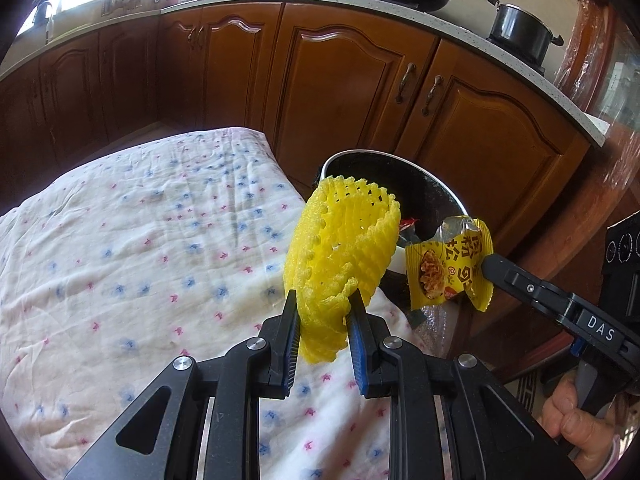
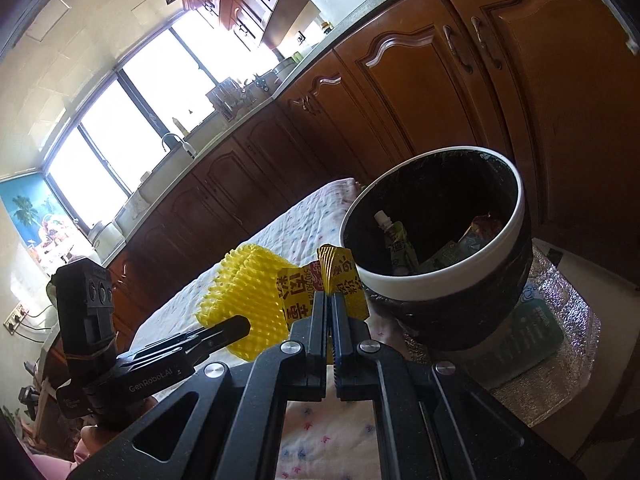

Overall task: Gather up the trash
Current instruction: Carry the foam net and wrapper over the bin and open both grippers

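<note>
Over the tabletop's edge, I carry two pieces at once. My left tool (image 1: 322, 304) pinches the yellow foam net (image 1: 340, 240) by its lower end, so it stands clear of the quilted cloth (image 1: 140, 240). My right tool (image 2: 329, 300) is clenched on the snack wrapper (image 2: 340, 276). The bin (image 2: 440, 280), at two o'clock, already holds trash. Wooden cabinets (image 1: 340, 80) and a bright window (image 2: 120, 120) lie behind.
</note>
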The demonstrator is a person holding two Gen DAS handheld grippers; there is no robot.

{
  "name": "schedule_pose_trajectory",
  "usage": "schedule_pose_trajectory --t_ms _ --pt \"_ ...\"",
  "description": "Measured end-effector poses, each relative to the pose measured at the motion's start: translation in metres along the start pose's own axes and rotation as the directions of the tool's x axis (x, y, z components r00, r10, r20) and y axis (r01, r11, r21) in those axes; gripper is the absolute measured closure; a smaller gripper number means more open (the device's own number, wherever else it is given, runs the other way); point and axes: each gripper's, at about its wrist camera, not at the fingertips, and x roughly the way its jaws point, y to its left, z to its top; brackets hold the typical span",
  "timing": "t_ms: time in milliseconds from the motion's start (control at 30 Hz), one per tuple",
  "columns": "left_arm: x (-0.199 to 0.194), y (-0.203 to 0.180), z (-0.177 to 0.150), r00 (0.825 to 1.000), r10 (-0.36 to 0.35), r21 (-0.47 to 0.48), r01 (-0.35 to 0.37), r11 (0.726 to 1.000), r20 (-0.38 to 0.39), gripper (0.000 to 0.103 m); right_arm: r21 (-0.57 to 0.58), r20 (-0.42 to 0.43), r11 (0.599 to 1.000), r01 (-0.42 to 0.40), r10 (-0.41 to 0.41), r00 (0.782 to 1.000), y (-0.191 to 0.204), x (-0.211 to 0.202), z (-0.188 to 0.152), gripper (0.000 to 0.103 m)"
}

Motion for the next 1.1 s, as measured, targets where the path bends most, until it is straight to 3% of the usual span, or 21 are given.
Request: schedule_pose_trajectory --t_ms 1100 --pt "0.034 -0.032 0.045 1.0 -0.015 0.099 0.015 0.995 -0.003 0.082 -0.005 0.074 0.998 0.063 -0.062 0.995 -0.033 -0.014 0.047 0.101"
